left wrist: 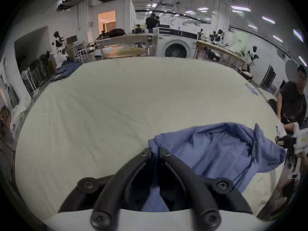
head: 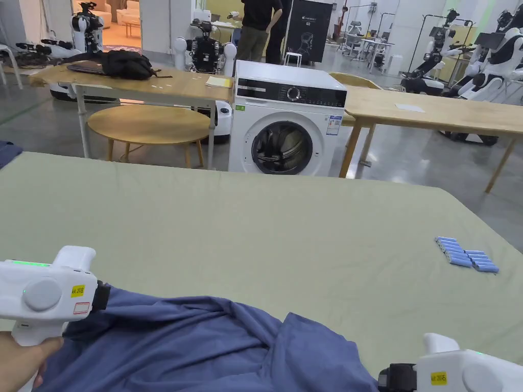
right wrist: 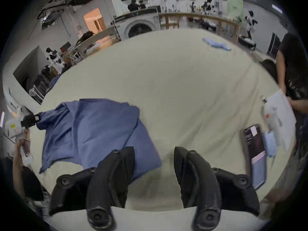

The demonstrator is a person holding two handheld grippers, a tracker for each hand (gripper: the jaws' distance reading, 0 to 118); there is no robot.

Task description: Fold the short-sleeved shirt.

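Note:
A blue short-sleeved shirt (head: pixel 204 347) lies crumpled at the near edge of the pale green table (head: pixel 265 224). In the left gripper view my left gripper (left wrist: pixel 155 151) is shut on a bunched edge of the shirt (left wrist: pixel 216 151), cloth pinched between both jaws. The head view has the left gripper's white body (head: pixel 46 296) at the shirt's left end. My right gripper (right wrist: pixel 154 153) stands open just right of the shirt (right wrist: pixel 93 128), its left jaw over the cloth's edge and nothing between the jaws. Its white body (head: pixel 459 372) shows at the head view's bottom right.
Small blue packets (head: pixel 467 255) lie on the table at the right. A dark box and papers (right wrist: pixel 255 144) sit near the right edge, where another person (right wrist: pixel 295 71) stands. Beyond the table are a washing machine (head: pixel 288 122), wooden tables (head: pixel 434 112) and parked robots.

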